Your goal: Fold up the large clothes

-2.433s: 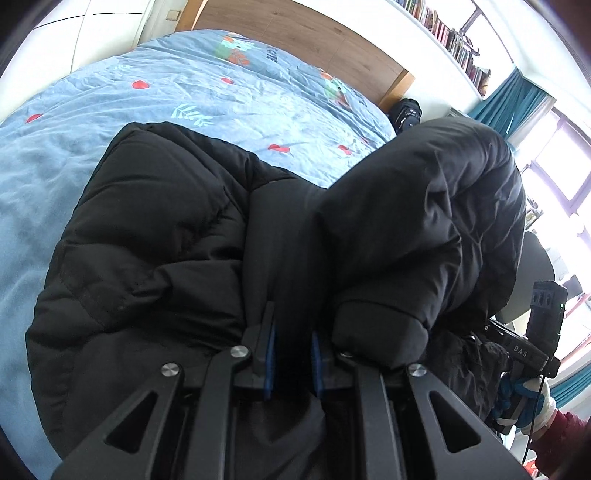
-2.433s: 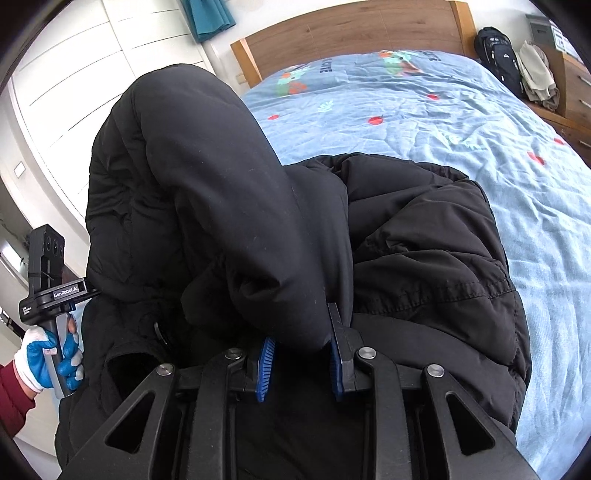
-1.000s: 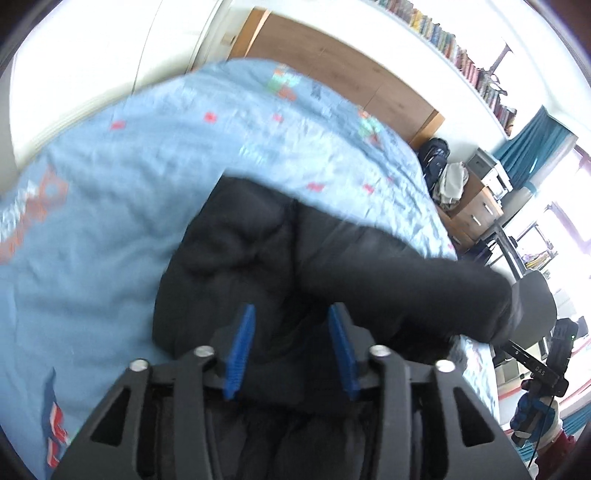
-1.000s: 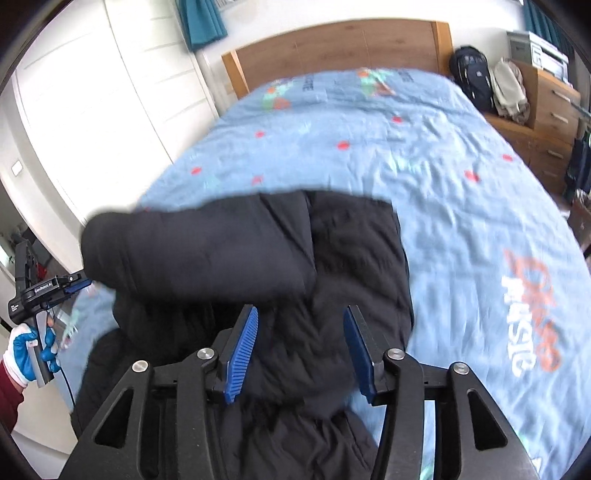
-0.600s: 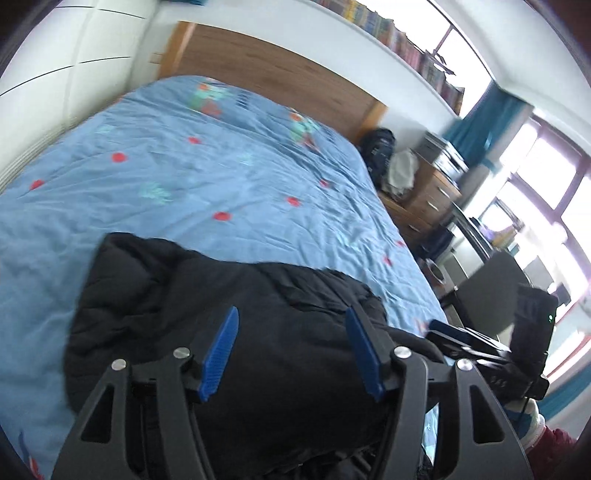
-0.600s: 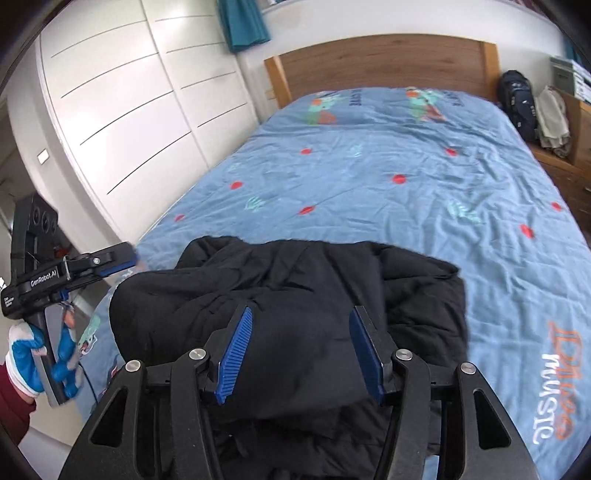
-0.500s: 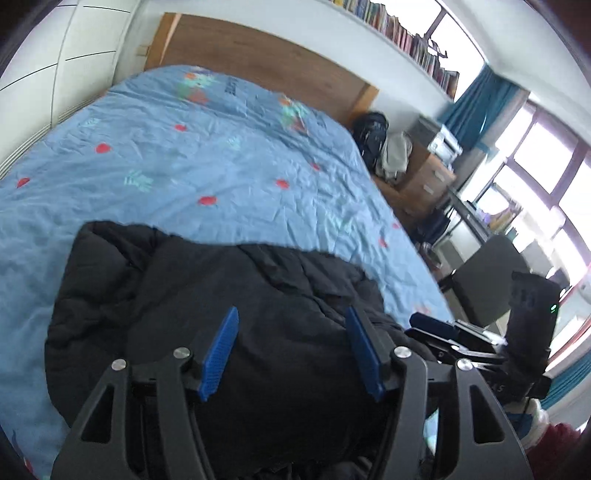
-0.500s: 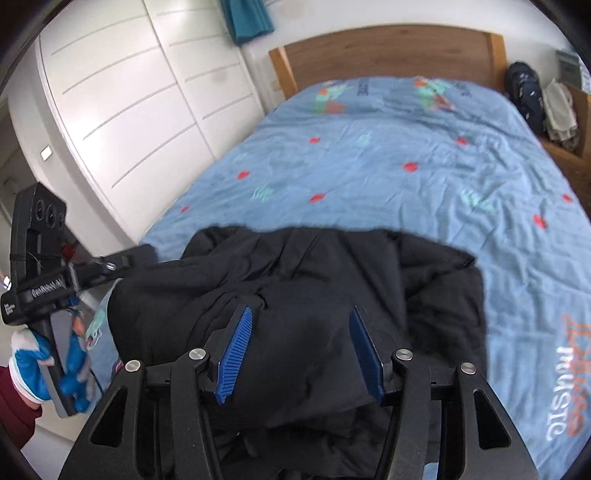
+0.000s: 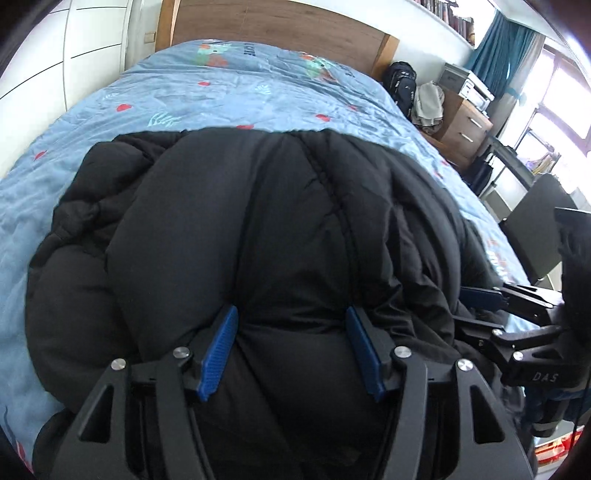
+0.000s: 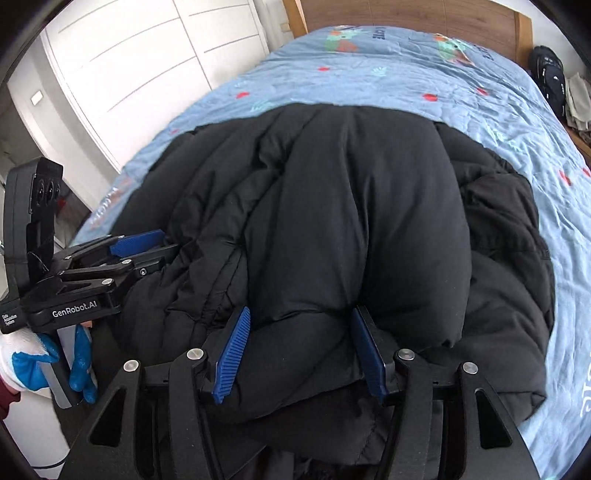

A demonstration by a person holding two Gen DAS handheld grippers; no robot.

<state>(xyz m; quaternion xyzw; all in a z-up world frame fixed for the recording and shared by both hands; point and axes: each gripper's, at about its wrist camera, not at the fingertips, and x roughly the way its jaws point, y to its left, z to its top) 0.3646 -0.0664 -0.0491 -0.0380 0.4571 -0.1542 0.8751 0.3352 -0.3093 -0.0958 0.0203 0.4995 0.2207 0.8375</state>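
A black puffy jacket lies bundled on the near end of the blue bedspread; it also fills the right wrist view. My left gripper is open, its blue pads pressed around a thick fold at the jacket's near edge. My right gripper is open too, its blue pads straddling another fold. Each gripper shows in the other's view: the right one at the jacket's right side, the left one at its left side.
The bed has a wooden headboard. White wardrobe doors stand to the left. A black backpack, a wooden drawer unit and a dark chair stand right of the bed.
Both grippers let go of the raised sleeve folds and opened. The jacket dropped flat onto the bed, and both grippers have come down close onto its near edge.
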